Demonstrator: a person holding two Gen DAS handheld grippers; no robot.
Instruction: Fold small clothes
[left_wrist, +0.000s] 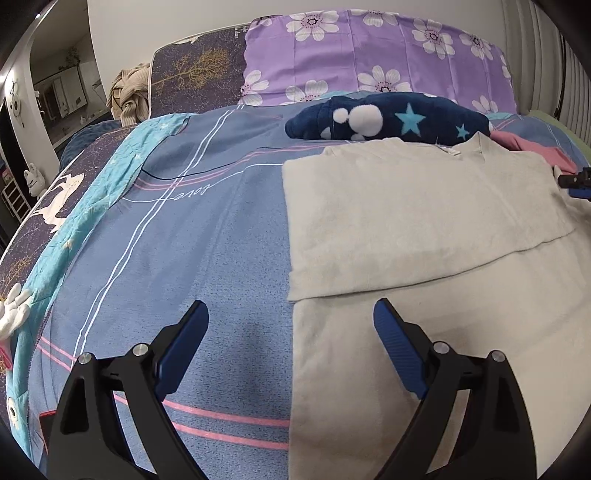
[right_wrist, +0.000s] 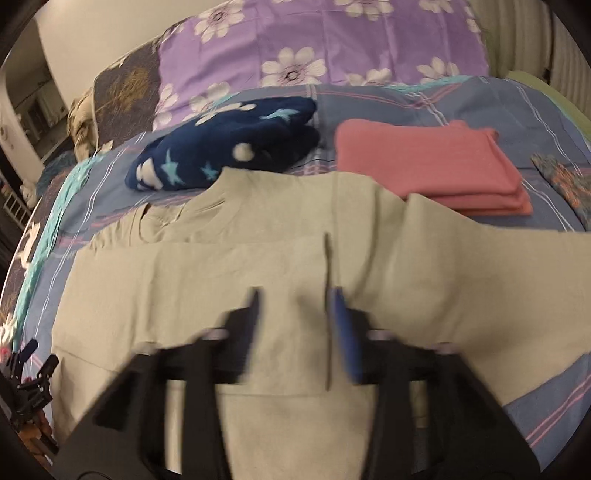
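A cream T-shirt (left_wrist: 424, 206) lies flat on the blue striped bedsheet (left_wrist: 192, 229), its left side folded inward over the body. My left gripper (left_wrist: 291, 314) is open and empty, hovering just above the shirt's left edge near the fold. In the right wrist view the shirt (right_wrist: 229, 280) spreads under my right gripper (right_wrist: 295, 295), whose blurred jaws stand apart over the shirt's middle, holding nothing. A sleeve (right_wrist: 498, 266) sticks out to the right. The right gripper's tip also shows in the left wrist view (left_wrist: 576, 182).
A navy star-patterned fleece (left_wrist: 388, 118) lies behind the shirt. A folded pink garment (right_wrist: 428, 162) sits at the back right. A purple flowered pillow (left_wrist: 369, 55) leans at the head of the bed. A turquoise quilt (left_wrist: 92, 206) runs along the left edge.
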